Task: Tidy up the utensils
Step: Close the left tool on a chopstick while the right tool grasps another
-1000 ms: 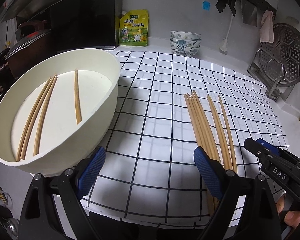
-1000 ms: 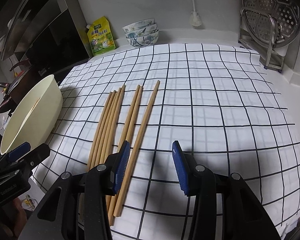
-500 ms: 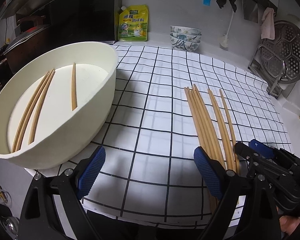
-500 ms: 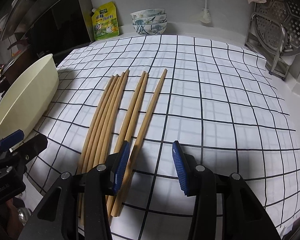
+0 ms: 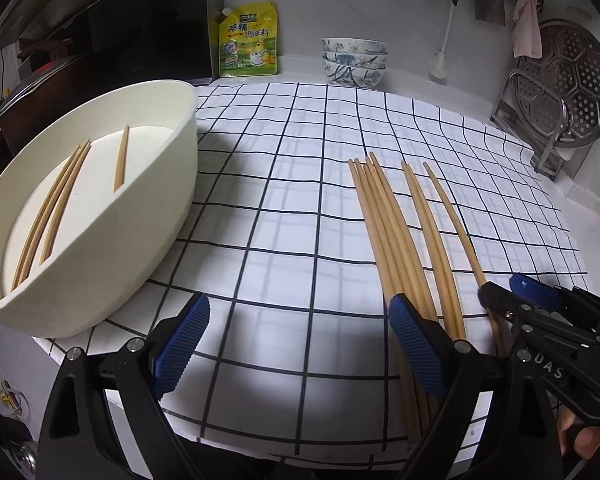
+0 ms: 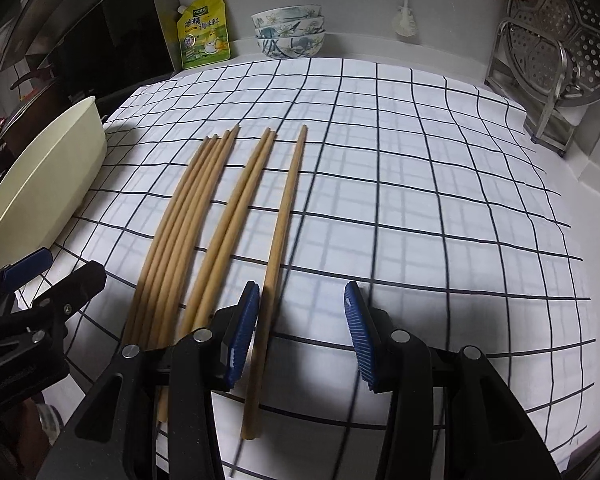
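Seven wooden chopsticks (image 6: pixel 204 216) lie side by side on the checked cloth (image 6: pixel 420 200) that covers the bench: a group of four, then a pair, then a single chopstick (image 6: pixel 284 216) at the right. Three more chopsticks (image 5: pixel 60 200) lie inside the cream oval tub (image 5: pixel 148 224) at the left edge of the cloth. The right gripper (image 6: pixel 300 338) has its fingers apart, the single chopstick lying between them. The left gripper (image 5: pixel 300 350) is wide open over bare cloth, holding nothing. Stacked bowls (image 5: pixel 354 62) and a yellow pouch (image 5: pixel 249 40) stand at the wall.
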A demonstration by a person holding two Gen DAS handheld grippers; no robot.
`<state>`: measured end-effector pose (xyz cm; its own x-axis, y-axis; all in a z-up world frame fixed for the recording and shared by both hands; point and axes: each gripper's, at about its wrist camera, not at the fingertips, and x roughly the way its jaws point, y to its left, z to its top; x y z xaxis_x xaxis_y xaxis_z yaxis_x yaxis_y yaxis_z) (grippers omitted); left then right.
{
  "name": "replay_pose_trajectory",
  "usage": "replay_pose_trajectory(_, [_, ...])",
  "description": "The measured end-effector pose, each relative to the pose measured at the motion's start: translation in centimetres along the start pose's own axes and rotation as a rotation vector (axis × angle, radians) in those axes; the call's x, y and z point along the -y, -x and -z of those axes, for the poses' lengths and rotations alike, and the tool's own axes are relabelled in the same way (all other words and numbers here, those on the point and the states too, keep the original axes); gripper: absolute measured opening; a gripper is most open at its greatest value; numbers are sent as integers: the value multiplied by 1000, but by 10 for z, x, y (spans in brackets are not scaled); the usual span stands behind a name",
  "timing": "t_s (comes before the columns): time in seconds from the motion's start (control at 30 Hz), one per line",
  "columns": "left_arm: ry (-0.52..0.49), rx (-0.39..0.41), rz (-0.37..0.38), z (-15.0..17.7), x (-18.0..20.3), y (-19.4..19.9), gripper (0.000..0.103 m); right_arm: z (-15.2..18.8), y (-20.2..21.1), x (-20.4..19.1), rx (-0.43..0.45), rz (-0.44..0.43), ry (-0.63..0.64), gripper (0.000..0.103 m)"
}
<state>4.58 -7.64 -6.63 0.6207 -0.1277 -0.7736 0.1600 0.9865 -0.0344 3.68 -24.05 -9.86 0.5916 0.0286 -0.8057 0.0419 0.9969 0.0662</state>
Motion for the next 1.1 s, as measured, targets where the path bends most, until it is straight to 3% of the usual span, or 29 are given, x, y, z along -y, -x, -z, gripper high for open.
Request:
replay_pose_trajectory(0.27, [-30,-13,-14,-2,14,-12,90,2,4,22,-8,0,-27,43])
replay_pose_trajectory(0.33, [-37,-16,-25,-1,15,-15,90,1,8,26,16,-30,-48,53])
replay_pose_trajectory(0.43, [-34,-24,-35,0,13,-19,90,0,12,25,42,-50,-47,53])
replay_pose_trajectory(1.1, [-4,-44,-76,3,9,-28,98,-2,-2,15,40,46,-12,53])
